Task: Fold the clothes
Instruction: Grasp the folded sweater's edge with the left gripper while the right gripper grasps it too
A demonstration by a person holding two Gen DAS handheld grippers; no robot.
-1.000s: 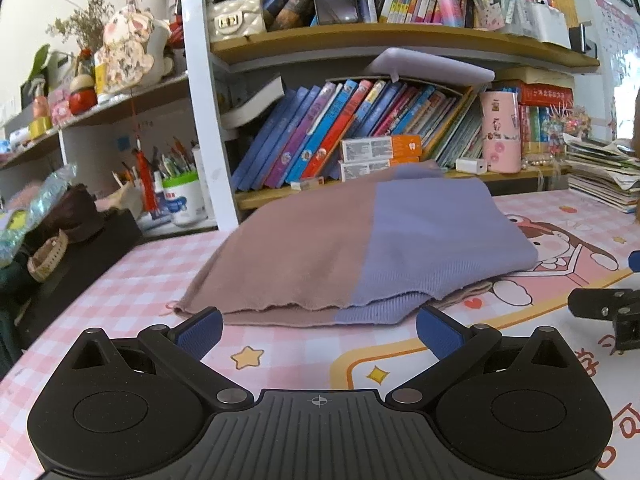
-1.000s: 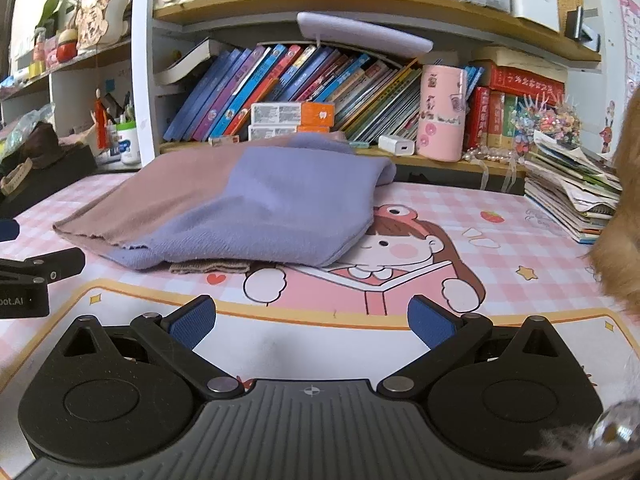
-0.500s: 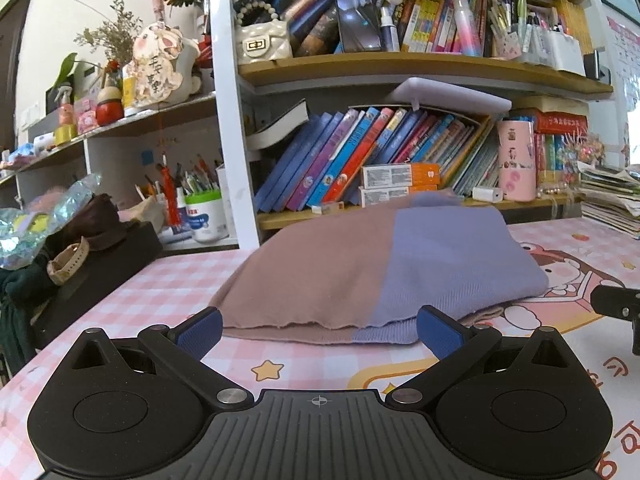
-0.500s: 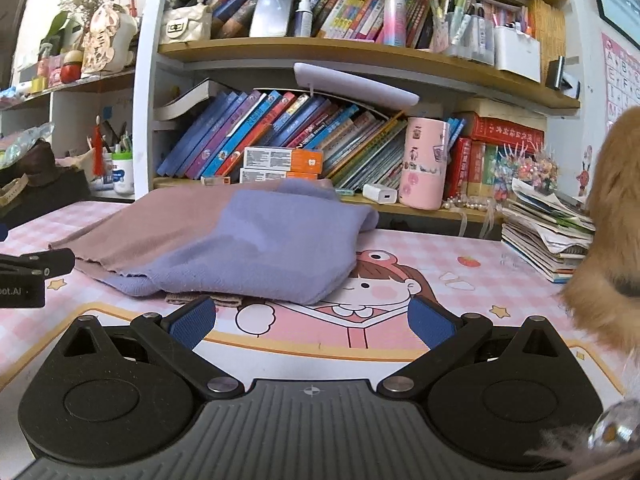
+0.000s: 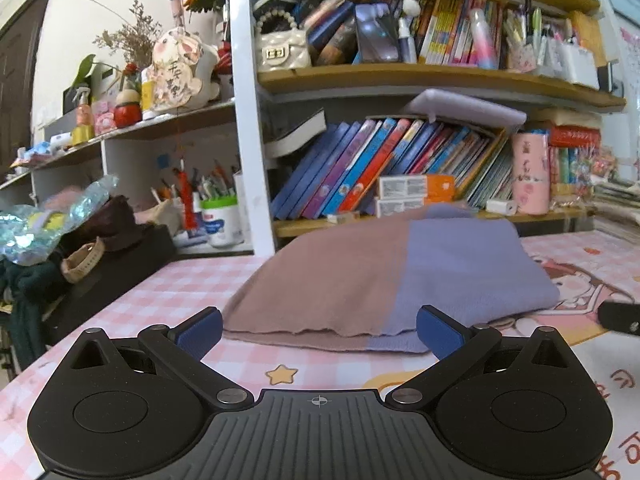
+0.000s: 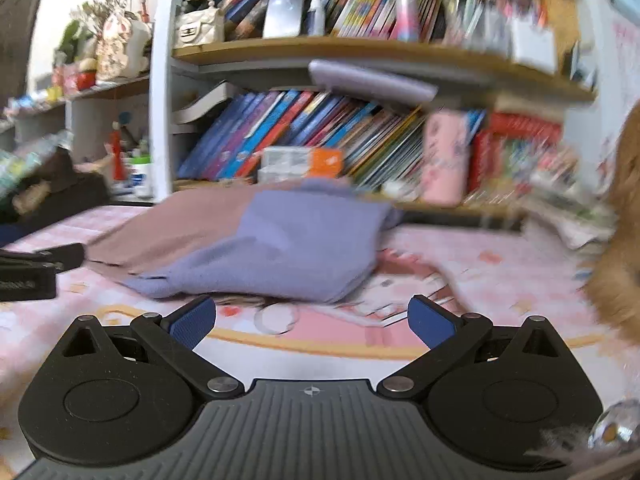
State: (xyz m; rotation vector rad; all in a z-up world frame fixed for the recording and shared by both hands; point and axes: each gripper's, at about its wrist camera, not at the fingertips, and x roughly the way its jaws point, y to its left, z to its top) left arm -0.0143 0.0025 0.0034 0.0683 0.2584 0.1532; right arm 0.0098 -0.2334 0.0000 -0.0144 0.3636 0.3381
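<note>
Currently our left gripper (image 5: 318,330) has jaws spread wide, nothing between them, low over the pink checked table mat (image 5: 160,296). At 12 o'clock, just beyond the blue pads (image 5: 199,330), lies the folded mauve-and-lavender knit sweater (image 5: 384,280), hem nearest us. Our right gripper (image 6: 312,320) is equally wide open and empty; the sweater (image 6: 280,248) sits at 11 o'clock, view blurred. Wooden bookshelf (image 5: 420,76) stands behind.

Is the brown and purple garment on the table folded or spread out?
Folded: the garment lies as a compact stack, with layered edges showing along its near side.
</note>
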